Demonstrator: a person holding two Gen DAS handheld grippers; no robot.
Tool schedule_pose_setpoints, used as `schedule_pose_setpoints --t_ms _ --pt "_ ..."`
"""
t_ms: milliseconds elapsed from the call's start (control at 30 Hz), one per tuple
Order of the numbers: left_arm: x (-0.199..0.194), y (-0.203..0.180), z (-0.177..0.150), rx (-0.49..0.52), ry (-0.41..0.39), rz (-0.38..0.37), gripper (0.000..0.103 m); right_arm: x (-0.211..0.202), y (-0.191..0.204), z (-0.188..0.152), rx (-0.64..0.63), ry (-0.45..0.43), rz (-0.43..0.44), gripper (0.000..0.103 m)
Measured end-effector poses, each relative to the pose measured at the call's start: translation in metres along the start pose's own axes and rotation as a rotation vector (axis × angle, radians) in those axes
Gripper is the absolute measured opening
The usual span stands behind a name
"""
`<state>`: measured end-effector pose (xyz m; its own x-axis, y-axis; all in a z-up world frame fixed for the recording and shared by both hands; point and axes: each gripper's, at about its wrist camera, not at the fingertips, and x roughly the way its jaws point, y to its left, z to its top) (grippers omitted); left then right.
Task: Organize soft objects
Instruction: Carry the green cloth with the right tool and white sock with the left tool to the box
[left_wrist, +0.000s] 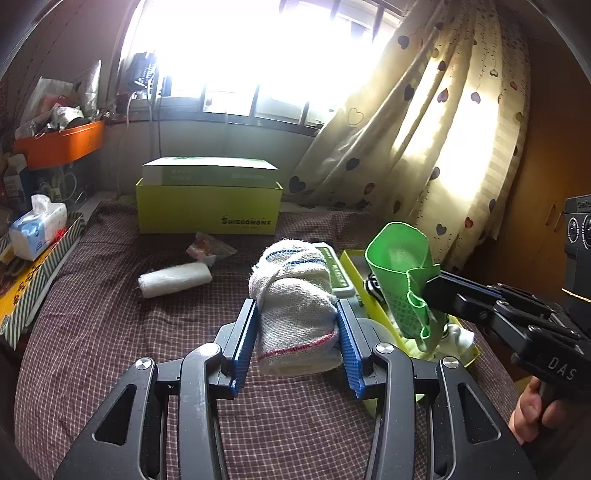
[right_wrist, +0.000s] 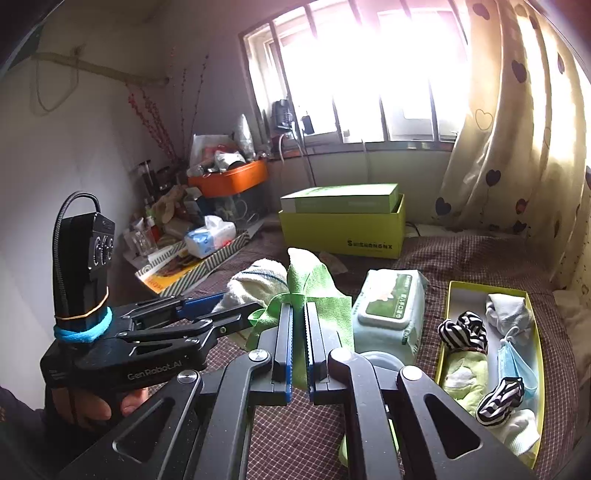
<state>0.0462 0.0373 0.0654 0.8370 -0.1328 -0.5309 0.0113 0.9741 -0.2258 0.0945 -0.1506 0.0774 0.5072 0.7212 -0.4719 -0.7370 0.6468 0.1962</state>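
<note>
A checked bedspread (left_wrist: 92, 314) lay under a bright window (left_wrist: 258, 55). The left gripper (left_wrist: 297, 325) pinched a rolled towel (left_wrist: 291, 295) between its widely spread fingers, the roll sticking out ahead of the tips. The right gripper (right_wrist: 299, 328) had its fingers pressed together on a green cloth (right_wrist: 314, 291), which stood up past them. Right of those fingers lay a wipes pack (right_wrist: 388, 314), then a tray (right_wrist: 452, 295) of socks.

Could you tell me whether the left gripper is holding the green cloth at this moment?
No, the left gripper grips a rolled white towel, while the green cloth is pinched in the right gripper.
</note>
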Motion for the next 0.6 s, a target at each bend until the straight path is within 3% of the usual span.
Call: schedule_pose_setpoints --t_ms 600 --pt "0.016 -0.043 0.009 0.069 0.011 -0.053 0.043 -0.028 -0.043 -0.006 0.062 -0.048 -0.053 0.006"
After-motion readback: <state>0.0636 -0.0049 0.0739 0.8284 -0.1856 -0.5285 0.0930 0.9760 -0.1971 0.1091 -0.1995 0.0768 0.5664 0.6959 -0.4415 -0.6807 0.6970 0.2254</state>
